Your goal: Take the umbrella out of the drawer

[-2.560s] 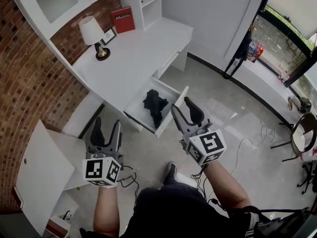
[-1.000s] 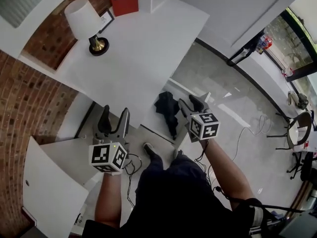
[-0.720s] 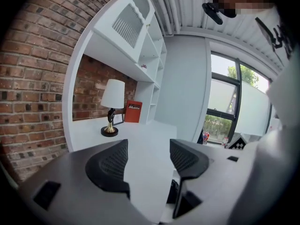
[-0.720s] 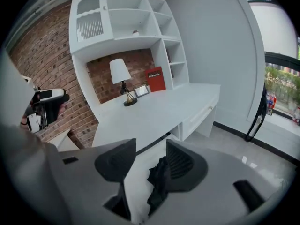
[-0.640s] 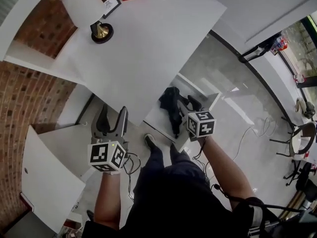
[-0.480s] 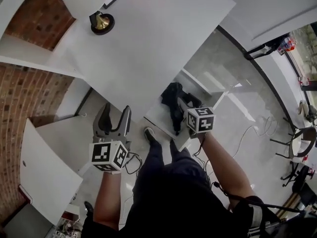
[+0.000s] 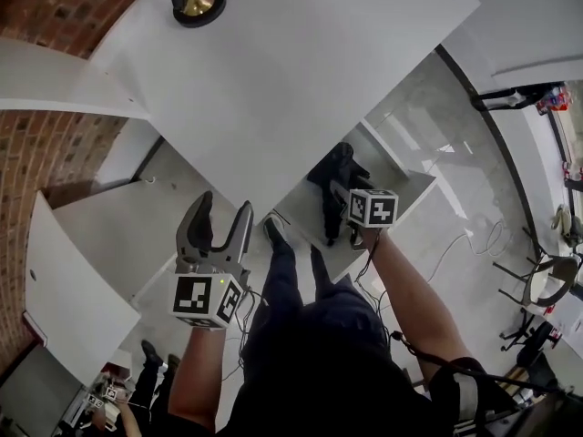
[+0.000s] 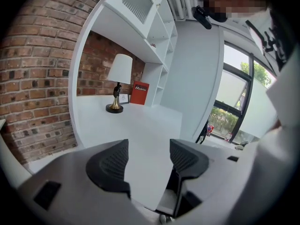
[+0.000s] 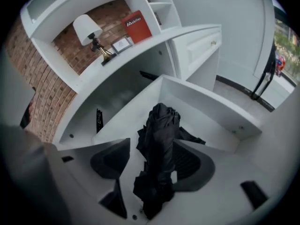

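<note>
Right gripper [image 9: 157, 161] straddling the umbrella [image 9: 159, 135]
Left gripper [image 8: 147, 161] empty, jaws apart; the right one's jaws are opening around the black folded umbrella, which lies lengthwise in the open drawer [image 9: 211, 114], pointing back toward the desk [image 7: 319, 71].

The umbrella [image 9: 159, 149] is black and folded up, with its cloth loose and crumpled. It lies flat on the floor of the drawer [image 9: 220, 114], near the middle. In the right gripper view it runs from 12 o'clock to 6 o'clock. The drawer is white and pulled open.
</note>
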Demonstrator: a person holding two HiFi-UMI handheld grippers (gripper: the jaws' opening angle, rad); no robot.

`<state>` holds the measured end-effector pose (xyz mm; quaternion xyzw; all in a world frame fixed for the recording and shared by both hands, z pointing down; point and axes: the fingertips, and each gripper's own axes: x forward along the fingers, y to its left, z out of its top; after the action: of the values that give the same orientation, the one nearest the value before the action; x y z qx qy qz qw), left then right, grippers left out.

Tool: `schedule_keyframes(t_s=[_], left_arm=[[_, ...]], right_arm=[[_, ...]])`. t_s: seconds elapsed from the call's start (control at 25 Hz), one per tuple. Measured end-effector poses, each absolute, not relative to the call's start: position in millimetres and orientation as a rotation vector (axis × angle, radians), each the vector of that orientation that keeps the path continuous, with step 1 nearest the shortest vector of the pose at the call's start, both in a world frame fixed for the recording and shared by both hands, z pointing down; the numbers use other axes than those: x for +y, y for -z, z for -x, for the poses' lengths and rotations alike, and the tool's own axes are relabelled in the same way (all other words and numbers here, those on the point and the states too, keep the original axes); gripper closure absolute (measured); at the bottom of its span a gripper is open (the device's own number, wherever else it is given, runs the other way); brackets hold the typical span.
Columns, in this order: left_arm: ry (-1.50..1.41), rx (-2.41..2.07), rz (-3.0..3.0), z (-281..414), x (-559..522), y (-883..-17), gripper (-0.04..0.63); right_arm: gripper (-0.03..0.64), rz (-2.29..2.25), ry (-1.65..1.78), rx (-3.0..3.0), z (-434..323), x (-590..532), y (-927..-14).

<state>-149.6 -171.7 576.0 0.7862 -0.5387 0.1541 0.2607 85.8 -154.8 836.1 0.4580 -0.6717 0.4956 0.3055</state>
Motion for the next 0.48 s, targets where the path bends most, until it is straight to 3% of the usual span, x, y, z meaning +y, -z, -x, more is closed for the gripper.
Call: schedule_keyframes(t_s=[0.24, 0.48], left_arm=[[-0.416, -1.473, -2.088, 159.3, -169.8, -592.2, 0.327], [-0.445, -1.461, -2.061, 164.5, -164.2, -610.3, 0.327]], right_arm=[[0.280, -1.187, -1.448, -1.620, -80.2, -147.4, -885.1], [0.270, -1.155, -1.420, -1.561, -77.9, -145.4, -919.1]])
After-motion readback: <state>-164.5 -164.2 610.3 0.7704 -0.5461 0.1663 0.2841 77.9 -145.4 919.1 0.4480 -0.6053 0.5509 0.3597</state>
